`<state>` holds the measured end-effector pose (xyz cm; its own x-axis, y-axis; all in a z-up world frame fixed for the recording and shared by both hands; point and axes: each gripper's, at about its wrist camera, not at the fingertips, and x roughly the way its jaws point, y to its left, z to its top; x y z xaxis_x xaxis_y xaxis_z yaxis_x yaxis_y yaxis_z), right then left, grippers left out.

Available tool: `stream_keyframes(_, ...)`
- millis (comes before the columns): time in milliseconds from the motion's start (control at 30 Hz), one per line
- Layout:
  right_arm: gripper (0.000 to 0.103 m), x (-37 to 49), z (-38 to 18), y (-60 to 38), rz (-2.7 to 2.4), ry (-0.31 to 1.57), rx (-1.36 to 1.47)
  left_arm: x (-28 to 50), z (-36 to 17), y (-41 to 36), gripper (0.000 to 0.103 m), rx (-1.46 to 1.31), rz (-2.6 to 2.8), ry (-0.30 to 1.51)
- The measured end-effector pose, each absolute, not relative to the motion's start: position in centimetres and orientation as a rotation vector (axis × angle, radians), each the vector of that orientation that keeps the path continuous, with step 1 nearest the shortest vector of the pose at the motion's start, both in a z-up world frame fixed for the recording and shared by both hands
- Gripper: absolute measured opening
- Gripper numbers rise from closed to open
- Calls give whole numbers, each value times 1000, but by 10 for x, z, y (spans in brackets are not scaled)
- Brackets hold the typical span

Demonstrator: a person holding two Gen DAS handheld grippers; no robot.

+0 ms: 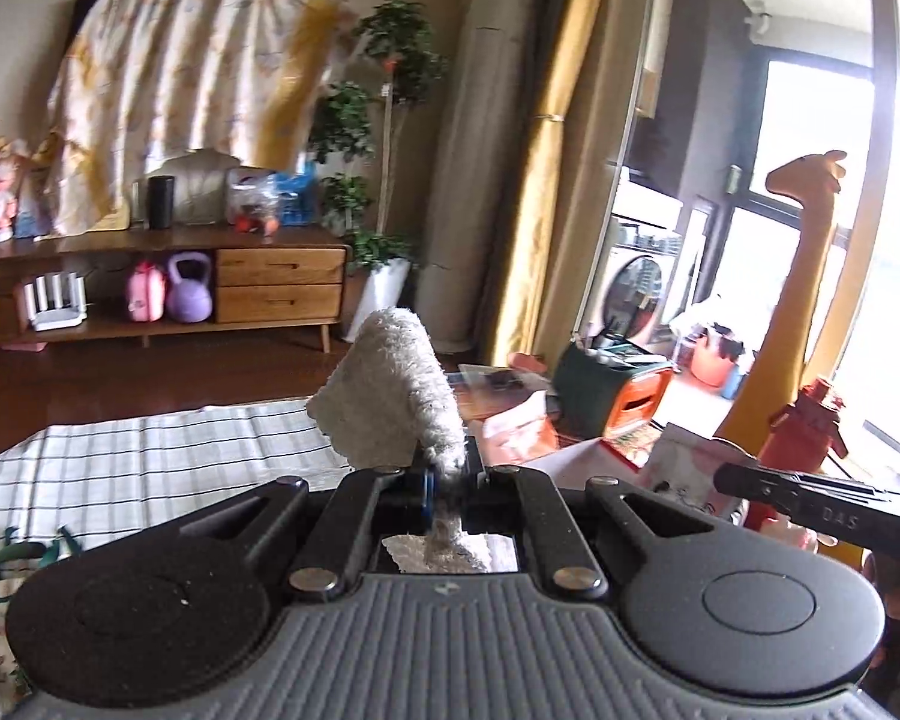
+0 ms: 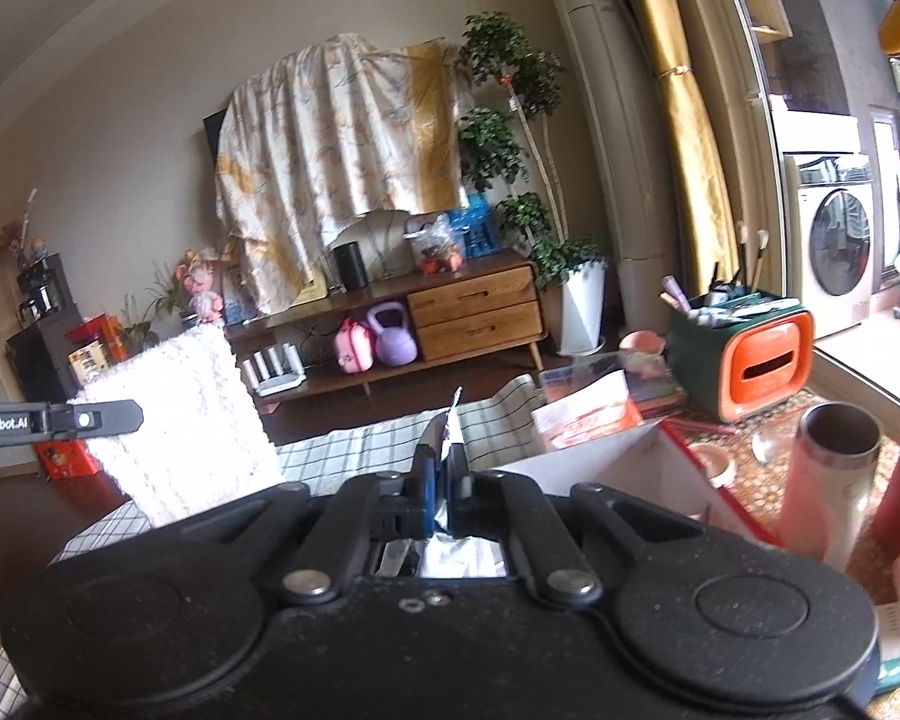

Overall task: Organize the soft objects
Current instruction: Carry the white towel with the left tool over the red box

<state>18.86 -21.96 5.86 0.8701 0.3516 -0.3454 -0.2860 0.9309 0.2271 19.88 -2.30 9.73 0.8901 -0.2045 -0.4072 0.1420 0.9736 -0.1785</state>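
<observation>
My left gripper is shut on a fluffy white towel, held up above the checked tablecloth. The towel folds over the jaws and stands upright. It also shows in the right wrist view at the left, behind the left gripper's finger. My right gripper is shut on a thin white edge of fabric that sticks up between its jaws; I cannot tell whether it is the same towel. The right gripper's finger shows at the right of the left wrist view.
A white box with a red rim stands right of the grippers. A steel flask, a green and orange bin and a giraffe toy are to the right. A wooden sideboard lines the far wall.
</observation>
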Motion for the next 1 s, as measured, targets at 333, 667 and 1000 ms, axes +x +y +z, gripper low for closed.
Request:
stream_keyframes(333,3,217,50,-267,239,379,160,236,85,-98,7,-117,-289,475)
stream_keyframes(667,3,250,17,-307,159,420,215,268,58,-150,7,-104,-356,509)
stream_keyframes(1000,3,271,-20,-315,203,479,242,304,11,-173,7,-76,-352,588)
